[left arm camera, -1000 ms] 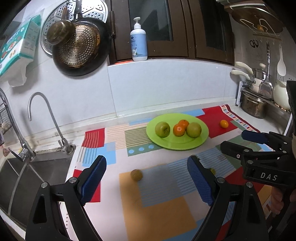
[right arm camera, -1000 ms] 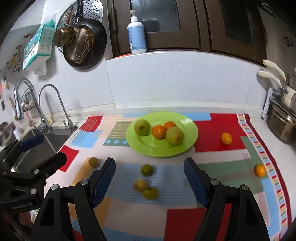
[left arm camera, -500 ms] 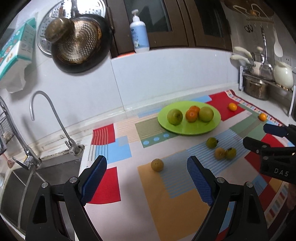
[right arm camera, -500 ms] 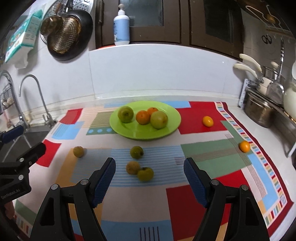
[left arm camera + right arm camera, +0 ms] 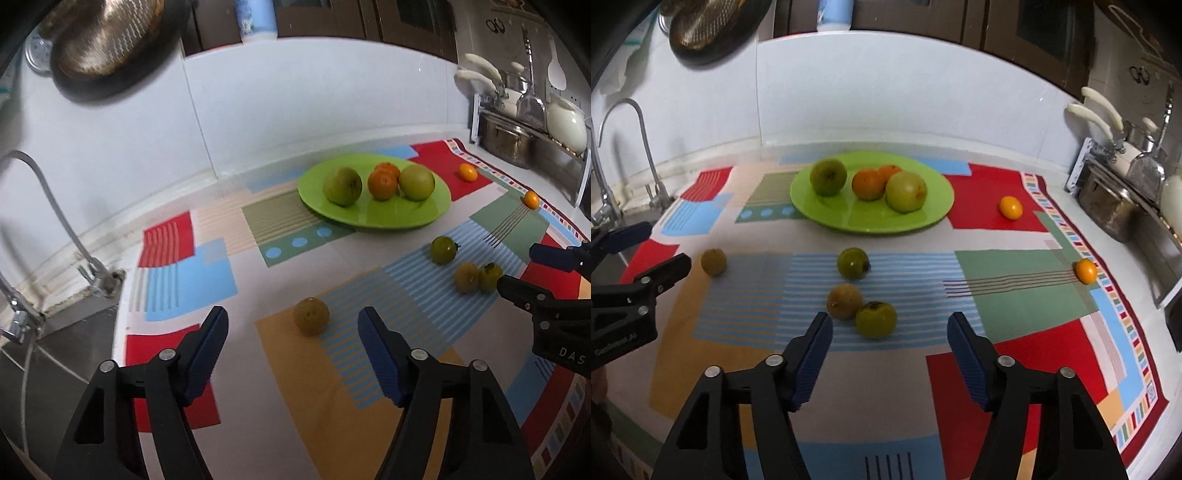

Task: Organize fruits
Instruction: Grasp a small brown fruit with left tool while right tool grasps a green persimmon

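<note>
In the left wrist view, the left gripper (image 5: 293, 334) is held with jaws wide apart and empty, a brownish fruit (image 5: 311, 316) lying on the mat (image 5: 184, 273) just ahead between them. The plate (image 5: 406, 218) with 4 fruits is seen further back.

In the right wrist view, the right gripper (image 5: 888, 338) is likewise spread and empty, above a green fruit (image 5: 876, 319) touching a brown fruit (image 5: 844, 301). 2 small oranges (image 5: 1010, 207) are seen at right.
</note>
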`<state>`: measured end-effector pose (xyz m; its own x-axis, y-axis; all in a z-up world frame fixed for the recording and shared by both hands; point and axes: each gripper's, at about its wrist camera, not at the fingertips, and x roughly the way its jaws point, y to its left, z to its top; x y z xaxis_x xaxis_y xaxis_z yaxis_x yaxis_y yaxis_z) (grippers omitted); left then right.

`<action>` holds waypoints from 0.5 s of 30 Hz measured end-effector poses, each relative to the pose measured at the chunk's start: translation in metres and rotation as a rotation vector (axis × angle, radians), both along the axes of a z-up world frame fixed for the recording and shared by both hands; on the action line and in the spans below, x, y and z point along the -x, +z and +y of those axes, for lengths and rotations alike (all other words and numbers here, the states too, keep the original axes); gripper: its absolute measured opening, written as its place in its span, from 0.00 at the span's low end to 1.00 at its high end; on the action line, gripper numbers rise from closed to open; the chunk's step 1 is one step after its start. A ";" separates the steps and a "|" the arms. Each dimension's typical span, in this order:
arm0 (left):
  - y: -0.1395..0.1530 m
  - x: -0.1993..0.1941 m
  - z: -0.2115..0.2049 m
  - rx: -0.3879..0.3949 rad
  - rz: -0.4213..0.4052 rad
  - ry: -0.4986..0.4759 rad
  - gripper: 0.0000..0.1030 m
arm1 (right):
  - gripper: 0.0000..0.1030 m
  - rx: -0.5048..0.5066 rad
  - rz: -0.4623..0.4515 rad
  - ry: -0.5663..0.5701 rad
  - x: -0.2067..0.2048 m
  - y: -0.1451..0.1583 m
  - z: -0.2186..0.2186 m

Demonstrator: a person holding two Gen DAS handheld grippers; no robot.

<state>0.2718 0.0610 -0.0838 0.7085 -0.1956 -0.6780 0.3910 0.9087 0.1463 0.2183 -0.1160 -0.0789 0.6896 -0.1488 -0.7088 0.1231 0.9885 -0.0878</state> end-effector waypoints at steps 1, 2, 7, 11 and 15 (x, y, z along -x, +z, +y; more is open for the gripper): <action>-0.003 -0.004 -0.001 0.000 0.013 -0.003 0.66 | 0.59 0.002 0.011 0.001 -0.003 -0.003 0.001; -0.006 -0.007 -0.002 -0.001 0.024 -0.006 0.65 | 0.58 0.003 0.022 0.000 -0.006 -0.005 0.001; -0.017 -0.018 -0.006 0.001 0.068 -0.037 0.55 | 0.52 -0.014 0.062 0.000 -0.015 -0.016 -0.001; -0.023 -0.025 -0.010 0.000 0.091 -0.056 0.46 | 0.49 -0.021 0.076 0.006 -0.019 -0.021 -0.001; -0.029 -0.032 -0.014 -0.011 0.119 -0.056 0.39 | 0.46 -0.018 0.085 0.005 -0.024 -0.024 -0.003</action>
<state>0.3039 0.0473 -0.1130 0.6114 -0.2247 -0.7587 0.4560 0.8837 0.1058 0.2419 -0.1191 -0.1030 0.6277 -0.1317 -0.7672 0.1107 0.9907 -0.0795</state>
